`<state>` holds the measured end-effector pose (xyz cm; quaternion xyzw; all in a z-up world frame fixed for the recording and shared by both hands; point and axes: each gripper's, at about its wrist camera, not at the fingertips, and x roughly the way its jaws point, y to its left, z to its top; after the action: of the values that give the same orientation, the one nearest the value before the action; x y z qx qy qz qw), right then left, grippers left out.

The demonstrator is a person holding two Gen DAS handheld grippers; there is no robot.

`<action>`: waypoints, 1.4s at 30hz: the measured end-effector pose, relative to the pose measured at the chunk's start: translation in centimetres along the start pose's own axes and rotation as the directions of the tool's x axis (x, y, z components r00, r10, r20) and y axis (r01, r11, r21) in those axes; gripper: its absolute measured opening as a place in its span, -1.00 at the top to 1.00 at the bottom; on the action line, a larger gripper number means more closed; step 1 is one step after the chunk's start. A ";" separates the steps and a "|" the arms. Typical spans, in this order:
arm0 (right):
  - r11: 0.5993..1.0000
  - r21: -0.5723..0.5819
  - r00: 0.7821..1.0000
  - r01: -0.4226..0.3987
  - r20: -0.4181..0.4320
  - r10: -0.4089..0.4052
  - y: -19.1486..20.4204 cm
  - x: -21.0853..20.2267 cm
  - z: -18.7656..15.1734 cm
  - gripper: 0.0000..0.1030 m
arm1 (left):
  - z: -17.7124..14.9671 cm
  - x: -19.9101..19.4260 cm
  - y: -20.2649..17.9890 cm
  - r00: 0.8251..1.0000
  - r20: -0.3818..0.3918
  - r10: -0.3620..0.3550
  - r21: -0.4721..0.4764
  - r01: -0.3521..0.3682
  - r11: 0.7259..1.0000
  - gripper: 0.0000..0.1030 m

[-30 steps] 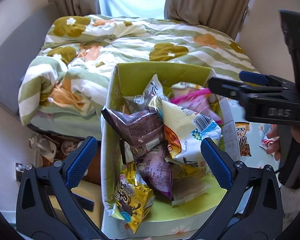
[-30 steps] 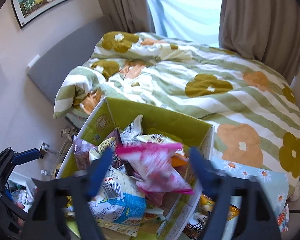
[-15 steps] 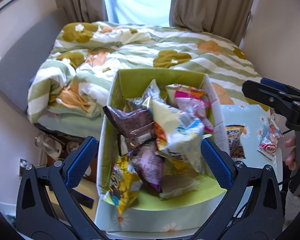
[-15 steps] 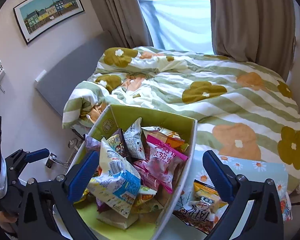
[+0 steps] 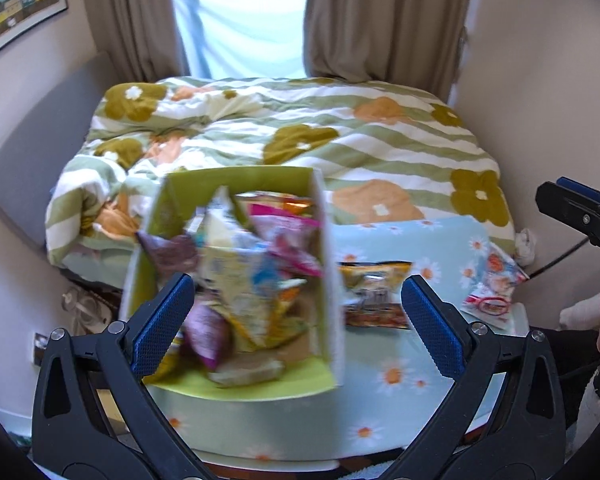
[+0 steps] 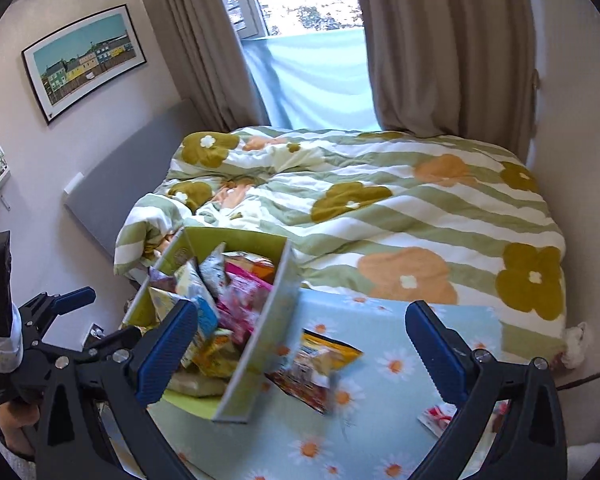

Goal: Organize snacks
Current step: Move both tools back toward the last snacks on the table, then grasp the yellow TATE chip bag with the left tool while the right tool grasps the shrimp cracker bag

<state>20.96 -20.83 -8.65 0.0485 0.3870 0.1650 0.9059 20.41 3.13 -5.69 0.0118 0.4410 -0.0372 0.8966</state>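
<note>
Crammed with bright snack bags, the green box (image 5: 236, 184) sits blurred; another packet (image 6: 312, 364) lies beside it on the daisy cloth (image 6: 380, 320). Left gripper (image 5: 296, 320) and right gripper (image 6: 300, 348) gape wide, empty.

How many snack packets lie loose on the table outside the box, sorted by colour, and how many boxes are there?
yellow packet: 1
red-and-white packet: 1
box: 1
Total: 3
The packets inside the box are too blurred to count.
</note>
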 end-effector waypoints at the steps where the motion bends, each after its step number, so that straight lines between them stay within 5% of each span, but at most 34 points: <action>1: 1.000 0.006 1.000 0.022 0.006 -0.022 -0.9 -0.6 -0.4 -1.00 | -0.1 0.2 -1.2 1.000 -0.003 -0.004 0.007 0.004 1.000 -0.99; 12: 0.979 0.112 0.985 0.168 0.012 -0.170 -11.2 -4.1 -5.4 -1.00 | -2.2 3.8 -10.0 0.998 0.005 0.058 0.029 -0.058 0.998 -0.99; 22: 0.952 0.241 0.979 0.188 -0.120 -0.163 -18.2 1.5 -13.0 -1.00 | -4.7 14.2 -15.0 0.970 -0.076 0.229 0.174 -0.213 0.961 -0.99; 32: 0.940 0.285 0.962 0.189 -0.245 -0.119 -20.3 7.7 -16.7 -1.00 | -5.8 22.0 -16.9 0.920 -0.107 0.377 0.314 -0.328 0.891 -0.99; 38: 0.942 0.272 0.957 0.195 -0.264 -0.121 -20.6 10.1 -16.6 -1.00 | -6.2 25.5 -16.3 0.904 -0.182 0.387 0.302 -0.323 0.897 -0.91; 42: 0.943 0.265 0.954 0.202 -0.272 -0.128 -20.8 11.4 -16.6 -1.00 | -6.5 26.8 -15.8 0.898 -0.234 0.373 0.277 -0.307 0.911 -0.59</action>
<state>21.87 -37.23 -32.47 0.1264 0.5212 0.0343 0.8433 30.42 -13.82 -30.70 0.1993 0.5476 0.0716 0.8095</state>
